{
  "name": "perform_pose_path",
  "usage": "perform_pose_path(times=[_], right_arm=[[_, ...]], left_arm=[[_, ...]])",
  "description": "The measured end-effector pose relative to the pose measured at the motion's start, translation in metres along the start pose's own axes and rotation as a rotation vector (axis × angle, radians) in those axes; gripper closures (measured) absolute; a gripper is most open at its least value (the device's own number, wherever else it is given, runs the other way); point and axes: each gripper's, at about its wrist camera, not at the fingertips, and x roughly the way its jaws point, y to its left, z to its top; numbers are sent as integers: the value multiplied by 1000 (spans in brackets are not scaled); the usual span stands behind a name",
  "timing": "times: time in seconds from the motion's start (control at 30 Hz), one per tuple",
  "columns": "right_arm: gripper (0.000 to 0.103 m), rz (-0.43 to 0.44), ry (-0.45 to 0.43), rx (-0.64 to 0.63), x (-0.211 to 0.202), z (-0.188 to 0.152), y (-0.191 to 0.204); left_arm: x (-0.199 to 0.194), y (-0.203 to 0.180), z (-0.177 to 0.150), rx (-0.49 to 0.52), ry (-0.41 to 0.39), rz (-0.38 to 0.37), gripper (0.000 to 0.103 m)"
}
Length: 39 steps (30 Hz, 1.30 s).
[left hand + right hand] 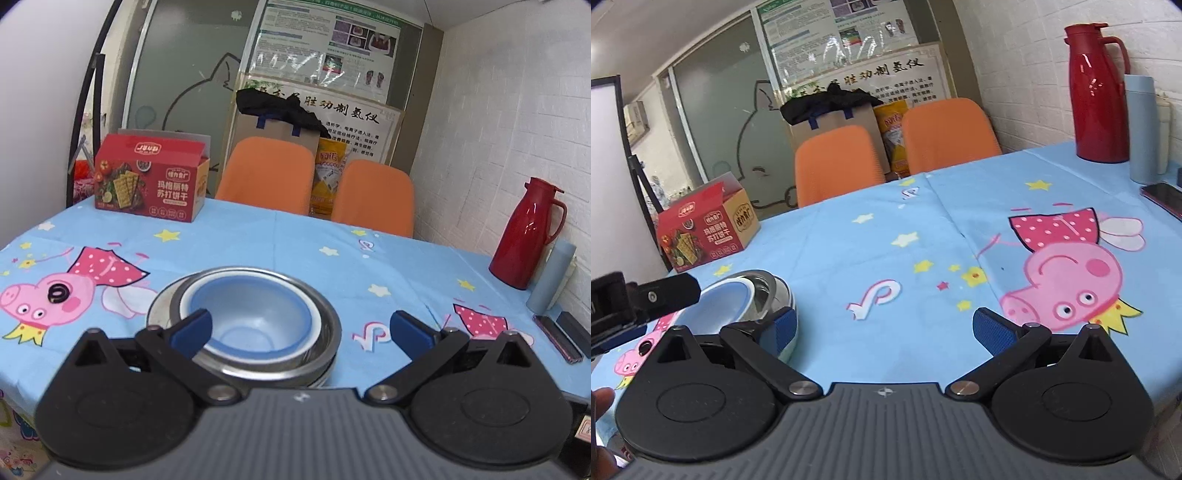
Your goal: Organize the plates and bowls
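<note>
Left gripper [301, 328]: released, fingers straddling the blue bowl [251, 314].
Right gripper [884, 326]: released, empty.
Risk: nested steel bowl [325, 332] may tip if bumped.

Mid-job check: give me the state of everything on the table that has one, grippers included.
left gripper: open, holding nothing, over the stack
right gripper: open, empty, beside the stack
blue bowl: upright, empty, nested in the steel bowl
steel bowl: upright, on the tablecloth
cracker box: top flap open
red thermos: upright, lid on
pale blue bottle: upright
phone: lying flat
</note>
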Motion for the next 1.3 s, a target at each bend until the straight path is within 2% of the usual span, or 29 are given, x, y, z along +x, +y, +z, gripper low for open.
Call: perform_pose_path(times=[0.13, 0.27, 0.33, 0.5, 0.7, 0.83, 1.1, 1.3], right_arm=[[0, 2, 36, 14, -10, -17, -8], [0, 6, 46, -4, -23, -32, -9], [0, 20, 45, -12, -31, -37, -7], [0, 37, 24, -40, -50, -46, -3], [0, 51, -13, -67, -71, -51, 0], [0, 60, -21, -84, -75, -54, 0], [0, 56, -1, -80, -71, -59, -3], [0, 54, 13, -74, -69, -62, -2]], left_arm=[[-10, 4, -22, 22, 18, 21, 1], [-20, 7, -37, 47, 23, 64, 1], [-27, 8, -41, 50, 14, 62, 1], [-49, 7, -46, 69, -16, 75, 1], [-68, 3, -46, 67, -36, 54, 1], [-69, -1, -48, 79, -34, 51, 1], [-64, -9, -54, 120, -31, 98, 1], [-67, -3, -54, 88, -39, 56, 1]])
